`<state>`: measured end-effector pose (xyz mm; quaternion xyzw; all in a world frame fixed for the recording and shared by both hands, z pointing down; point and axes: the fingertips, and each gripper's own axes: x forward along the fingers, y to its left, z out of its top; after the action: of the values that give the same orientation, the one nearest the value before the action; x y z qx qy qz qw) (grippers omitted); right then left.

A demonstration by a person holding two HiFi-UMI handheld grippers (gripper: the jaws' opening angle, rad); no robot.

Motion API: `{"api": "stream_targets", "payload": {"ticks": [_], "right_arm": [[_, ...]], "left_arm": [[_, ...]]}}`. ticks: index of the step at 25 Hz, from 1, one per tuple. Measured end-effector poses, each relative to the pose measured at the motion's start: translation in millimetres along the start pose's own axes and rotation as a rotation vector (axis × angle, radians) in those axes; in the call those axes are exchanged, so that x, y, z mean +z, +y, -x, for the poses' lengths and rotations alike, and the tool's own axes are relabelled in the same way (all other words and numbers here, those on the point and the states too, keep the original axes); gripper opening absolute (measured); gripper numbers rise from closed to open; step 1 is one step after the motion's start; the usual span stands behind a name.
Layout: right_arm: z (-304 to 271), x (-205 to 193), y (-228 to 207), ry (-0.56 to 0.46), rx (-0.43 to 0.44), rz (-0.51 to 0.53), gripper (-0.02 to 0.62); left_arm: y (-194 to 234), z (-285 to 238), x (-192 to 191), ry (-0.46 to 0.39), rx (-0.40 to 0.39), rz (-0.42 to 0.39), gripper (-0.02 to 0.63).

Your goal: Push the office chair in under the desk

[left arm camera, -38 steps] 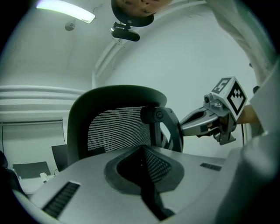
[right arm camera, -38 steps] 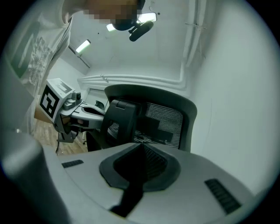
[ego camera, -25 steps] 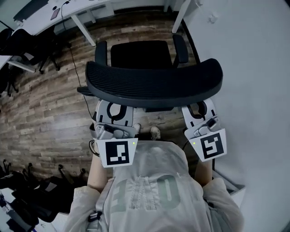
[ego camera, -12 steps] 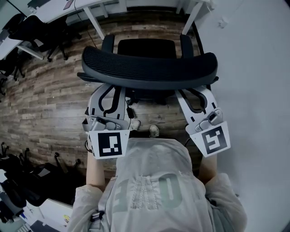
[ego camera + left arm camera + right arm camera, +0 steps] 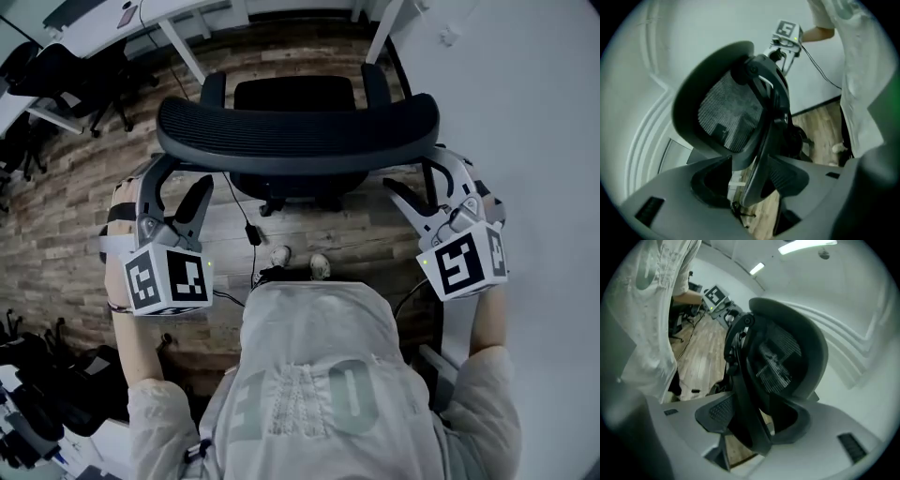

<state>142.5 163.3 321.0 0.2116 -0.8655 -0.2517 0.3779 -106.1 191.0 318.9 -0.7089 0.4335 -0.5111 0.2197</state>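
A person stands behind the office chair (image 5: 300, 136), which sits on the wooden floor (image 5: 66, 206) with its seat turned toward the white desk (image 5: 94, 28), between the desk's two slanted legs. The left gripper (image 5: 178, 185) and right gripper (image 5: 424, 178) flank the mesh backrest, one at each end; both sets of jaws have just been opening and stand wide, the backrest's edge between them, ungripped
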Motion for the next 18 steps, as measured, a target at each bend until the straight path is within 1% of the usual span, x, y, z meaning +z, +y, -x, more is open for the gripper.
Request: {"api": "stream_targets", "payload": {"ticks": [1, 3, 6, 11, 13, 14, 15, 18], "right_arm": [[-1, -7, 1, 0.042, 0.012, 0.035, 0.227], [-3, -19, 2, 0.112, 0.037, 0.107, 0.227], [-7, -31, 3, 0.175, 0.059, 0.192, 0.227], [-23, -56, 7, 0.291, 0.097, 0.281, 0.225], [-27, -59, 6, 0.307, 0.09, 0.297, 0.218], [-28, -58, 4, 0.303, 0.082, 0.3, 0.202], [-28, -55, 3, 0.299, 0.077, 0.299, 0.165], [-29, -52, 0, 0.299, 0.078, 0.297, 0.163]], "left_arm": [[-3, -4, -3, 0.031, -0.024, -0.045, 0.229], [-9, -9, -8, 0.077, -0.064, -0.104, 0.229], [-15, -18, -14, 0.124, -0.094, -0.161, 0.229], [-22, -34, -29, 0.212, -0.141, -0.255, 0.227], [-21, -40, -33, 0.226, -0.143, -0.285, 0.213], [-21, -42, -34, 0.227, -0.146, -0.296, 0.195], [-21, -44, -35, 0.23, -0.151, -0.305, 0.178], [-21, -47, -36, 0.243, -0.176, -0.312, 0.167]]}}
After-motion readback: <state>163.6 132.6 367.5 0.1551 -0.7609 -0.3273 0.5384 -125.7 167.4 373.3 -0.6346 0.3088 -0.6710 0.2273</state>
